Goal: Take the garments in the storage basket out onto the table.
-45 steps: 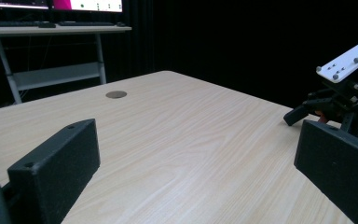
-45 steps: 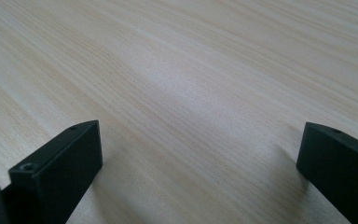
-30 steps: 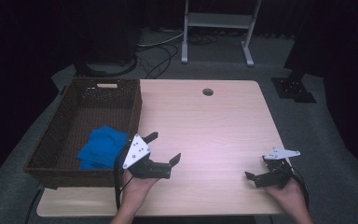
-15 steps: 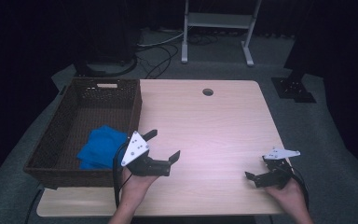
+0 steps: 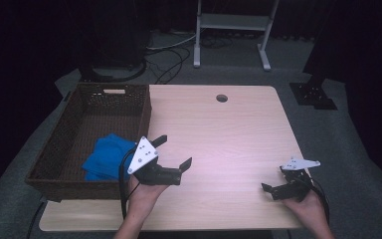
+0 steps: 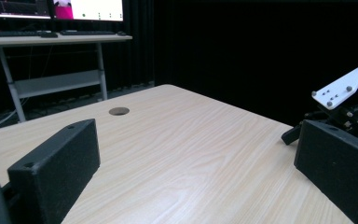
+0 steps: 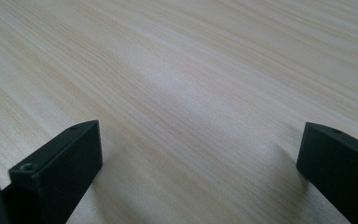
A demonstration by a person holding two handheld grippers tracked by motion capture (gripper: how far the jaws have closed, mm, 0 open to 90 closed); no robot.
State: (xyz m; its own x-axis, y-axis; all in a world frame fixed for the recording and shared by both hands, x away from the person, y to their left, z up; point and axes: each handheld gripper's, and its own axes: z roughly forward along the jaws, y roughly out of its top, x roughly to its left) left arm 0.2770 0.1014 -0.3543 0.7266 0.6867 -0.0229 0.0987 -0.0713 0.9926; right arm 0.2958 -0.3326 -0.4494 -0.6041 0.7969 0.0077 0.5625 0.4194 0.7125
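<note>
Overhead and tongs-mounted views, shared table (image 5: 229,129)

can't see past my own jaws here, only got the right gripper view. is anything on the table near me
Observer: No. In the high view the right gripper hangs over bare table near its front right corner.
Operator: where's the cloth then
Observer: The blue cloth lies inside the wicker basket at the table's left edge.
Operator: and the other gripper
Observer: The left gripper is just right of the basket with its jaws wide apart, nothing between them.
</note>
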